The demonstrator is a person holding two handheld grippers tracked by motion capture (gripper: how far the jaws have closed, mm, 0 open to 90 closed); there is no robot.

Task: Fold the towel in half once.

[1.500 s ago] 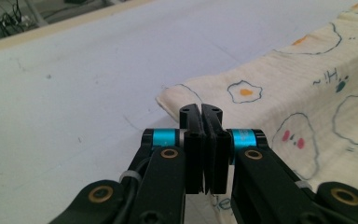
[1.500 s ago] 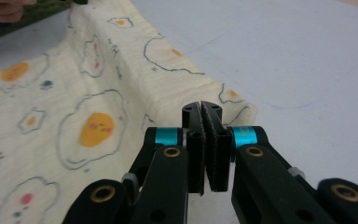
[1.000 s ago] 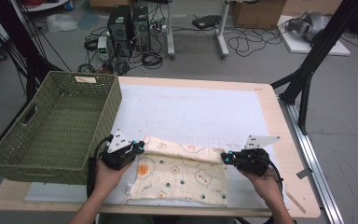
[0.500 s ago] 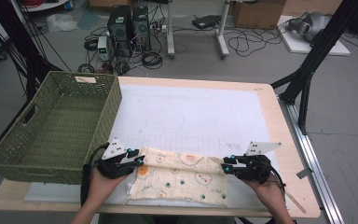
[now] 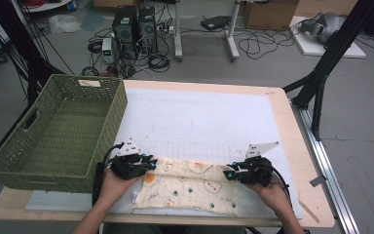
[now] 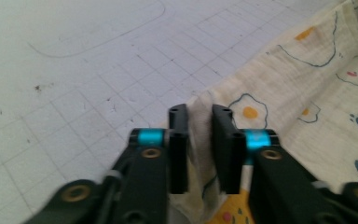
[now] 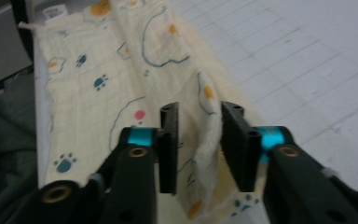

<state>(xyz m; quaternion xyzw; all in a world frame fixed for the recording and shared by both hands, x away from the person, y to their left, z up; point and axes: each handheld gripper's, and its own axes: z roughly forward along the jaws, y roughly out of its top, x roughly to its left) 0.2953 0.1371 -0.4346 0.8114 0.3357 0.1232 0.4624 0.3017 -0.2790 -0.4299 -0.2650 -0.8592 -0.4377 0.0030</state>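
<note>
Now both pairs of jaws have just been closing, each with a raised fold of the printed muslin cloth [image 5: 187, 187] between them. Left gripper [image 6: 199, 140] and right gripper [image 7: 199, 140] aren't pinching yet, apparently poised to lift opposite ends for folding.

Even, bright overhead light, soft shadows; both gripper views blur at close range.

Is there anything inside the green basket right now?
No. In the high view the green basket at the table's left shows just its bare woven floor, while the printed cloth lies on the white mat beside it.
</note>
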